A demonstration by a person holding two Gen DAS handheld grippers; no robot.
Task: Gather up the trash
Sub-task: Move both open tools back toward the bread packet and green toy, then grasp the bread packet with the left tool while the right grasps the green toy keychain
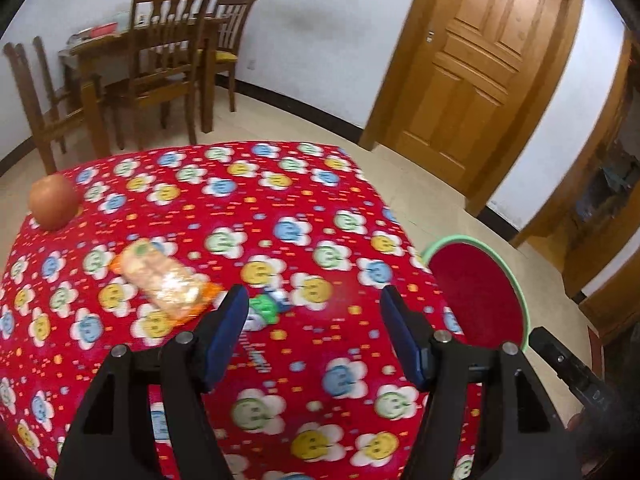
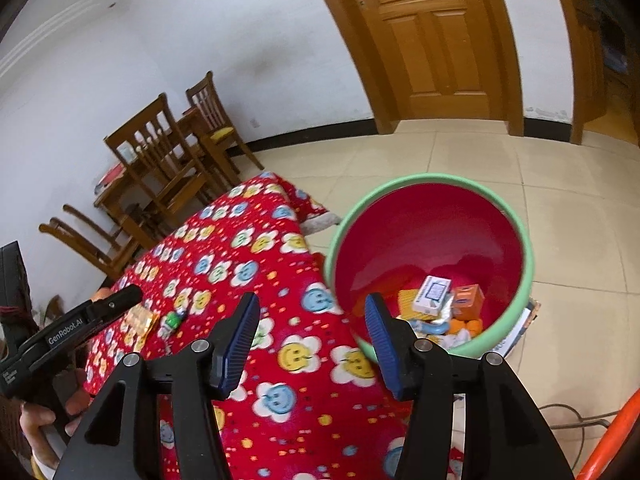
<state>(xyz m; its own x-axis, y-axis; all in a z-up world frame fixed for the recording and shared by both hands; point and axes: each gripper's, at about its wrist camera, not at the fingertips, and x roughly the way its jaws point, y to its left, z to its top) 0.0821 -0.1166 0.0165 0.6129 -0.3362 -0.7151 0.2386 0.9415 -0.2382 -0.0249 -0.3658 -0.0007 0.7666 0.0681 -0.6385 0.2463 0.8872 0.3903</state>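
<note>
A red flowered tablecloth [image 1: 248, 216] covers the table. On it lie an orange snack wrapper [image 1: 166, 280] and a small green-and-white packet [image 1: 266, 310]. My left gripper [image 1: 314, 304] is open and empty, just above and right of the green packet. My right gripper [image 2: 312, 316] is open and empty over the table's right edge, beside a red bin with a green rim [image 2: 432, 178] that holds several boxes and wrappers [image 2: 434, 296]. The wrapper [image 2: 138, 322] and packet [image 2: 174, 320] also show in the right wrist view, and the bin [image 1: 476, 292] in the left wrist view.
An apple [image 1: 54, 202] sits at the table's far left corner. Wooden chairs and a dining table [image 1: 160, 60] stand by the back wall. A wooden door [image 1: 480, 64] is behind. A cable [image 2: 572, 416] lies on the tiled floor to the right.
</note>
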